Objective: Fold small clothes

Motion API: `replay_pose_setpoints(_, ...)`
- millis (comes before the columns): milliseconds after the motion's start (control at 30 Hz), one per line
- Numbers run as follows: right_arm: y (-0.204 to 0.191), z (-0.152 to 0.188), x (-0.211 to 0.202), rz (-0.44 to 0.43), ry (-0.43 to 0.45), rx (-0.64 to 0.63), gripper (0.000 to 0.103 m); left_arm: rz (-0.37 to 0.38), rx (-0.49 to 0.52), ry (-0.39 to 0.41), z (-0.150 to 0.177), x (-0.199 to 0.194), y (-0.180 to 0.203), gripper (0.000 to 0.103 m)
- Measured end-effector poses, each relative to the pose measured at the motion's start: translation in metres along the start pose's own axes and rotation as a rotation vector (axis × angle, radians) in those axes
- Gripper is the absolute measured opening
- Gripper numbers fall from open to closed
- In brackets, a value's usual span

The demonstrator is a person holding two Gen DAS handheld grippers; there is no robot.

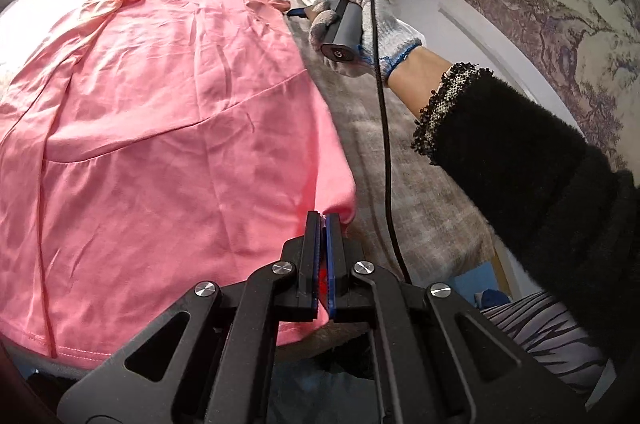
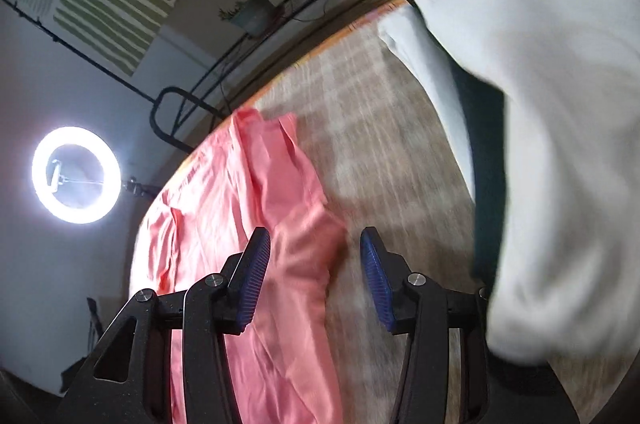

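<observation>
On the grey worktop (image 1: 420, 191), left gripper (image 1: 323, 224) jaws clamp the pink garment (image 1: 160, 123) hem, right gripper (image 2: 316, 260) jaws spread; no legible writing.

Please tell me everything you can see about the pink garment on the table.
The pink garment is a small top of thin, smooth-looking fabric, softly creased. It lies spread nearly flat on a grey woven table cover. A curved seam crosses its middle, and a stitched hem runs along the near edge. The left gripper is shut on its near right corner. The right gripper is open above its far right edge, not holding it. A pale cloth hangs apart from it.
</observation>
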State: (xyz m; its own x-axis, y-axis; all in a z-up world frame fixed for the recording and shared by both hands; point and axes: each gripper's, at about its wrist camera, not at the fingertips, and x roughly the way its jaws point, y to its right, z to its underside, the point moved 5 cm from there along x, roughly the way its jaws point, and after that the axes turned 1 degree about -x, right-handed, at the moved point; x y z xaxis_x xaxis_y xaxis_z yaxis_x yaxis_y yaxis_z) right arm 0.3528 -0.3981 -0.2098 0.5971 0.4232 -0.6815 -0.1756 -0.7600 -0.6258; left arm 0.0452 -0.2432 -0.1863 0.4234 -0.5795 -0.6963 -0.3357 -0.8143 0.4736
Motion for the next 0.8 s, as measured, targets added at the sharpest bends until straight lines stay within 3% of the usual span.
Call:
replay_pose_setpoints(33, -0.003, -0.001, 0.002, -0.013, -0.005, -0.009, 0.04, 0.001, -0.009, 0.001, 0.0, 0.0, -0.003, 0.0)
replay_pose_setpoints(100, -0.011, -0.001, 0.007, -0.013, -0.03, -0.047, 0.012, 0.004, -0.031, 0.003, -0.001, -0.002, -0.009, 0.0)
replay_pose_setpoints(200, -0.024, -0.001, 0.01, 0.041, -0.038, -0.128, 0.003, 0.008, -0.061, 0.014, -0.003, -0.008, -0.017, 0.0)
replay_pose_setpoints(567, -0.104, -0.001, 0.004, 0.205, -0.002, -0.316, 0.001, 0.023, -0.208, 0.081, 0.006, -0.057, -0.057, 0.0)
replay_pose_setpoints(800, -0.185, 0.024, 0.042, 0.259, -0.045, -0.528, 0.001, -0.004, -0.286, 0.101, 0.024, -0.081, -0.094, 0.0)
